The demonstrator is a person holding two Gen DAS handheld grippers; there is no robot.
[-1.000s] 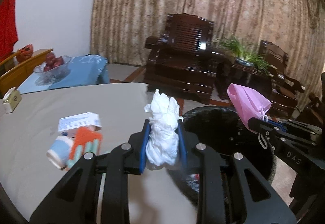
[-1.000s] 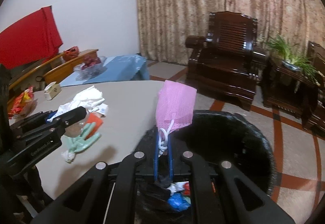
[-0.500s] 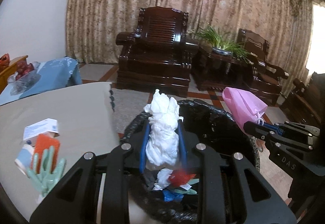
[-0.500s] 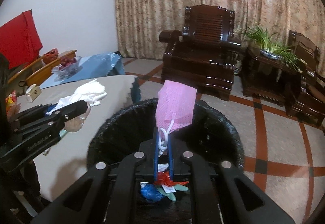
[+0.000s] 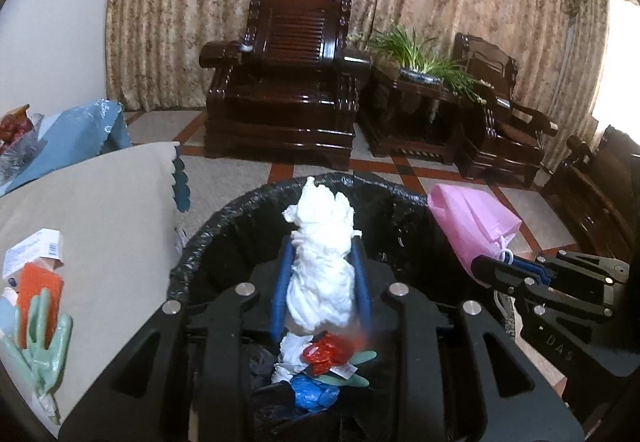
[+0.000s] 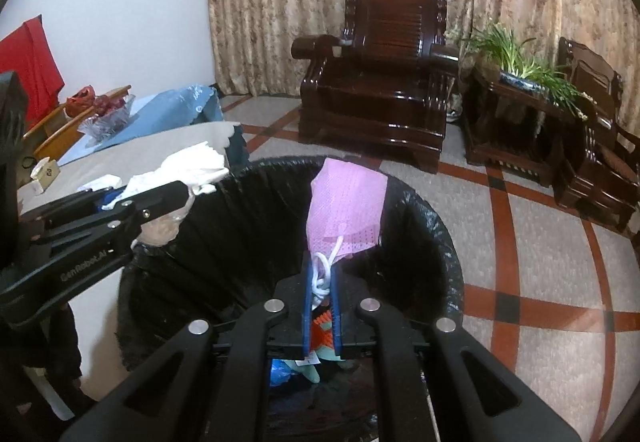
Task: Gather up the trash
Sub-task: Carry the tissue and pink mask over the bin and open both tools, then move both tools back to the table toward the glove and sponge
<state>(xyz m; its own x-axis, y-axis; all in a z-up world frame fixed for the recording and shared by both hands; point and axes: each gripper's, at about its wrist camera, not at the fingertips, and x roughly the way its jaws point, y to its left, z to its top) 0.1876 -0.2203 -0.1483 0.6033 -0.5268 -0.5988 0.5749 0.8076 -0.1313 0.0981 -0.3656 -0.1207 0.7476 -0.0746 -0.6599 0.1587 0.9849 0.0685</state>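
My left gripper [image 5: 320, 262] is shut on a crumpled white tissue wad [image 5: 322, 262] and holds it over the open black-lined trash bin [image 5: 208, 242]. My right gripper [image 6: 322, 282] is shut on the ear loops of a pink face mask [image 6: 346, 209], also above the bin [image 6: 440, 242]. The mask [image 5: 472, 222] and right gripper [image 5: 500, 274] show at the right of the left wrist view. The left gripper [image 6: 160, 201] with the tissue [image 6: 192, 165] shows at the left of the right wrist view. Red, blue and green trash [image 5: 324, 366] lies in the bin.
A table with a beige cloth [image 5: 100, 209] stands left of the bin, carrying a white box [image 5: 36, 250], an orange item [image 5: 40, 290] and green gloves [image 5: 40, 342]. Dark wooden armchairs [image 5: 284, 81] and a plant stand [image 5: 416, 101] stand beyond on the tiled floor.
Both grippers moved right from over the table to over the bin, carrying the tissue and the mask. Both stayed shut.
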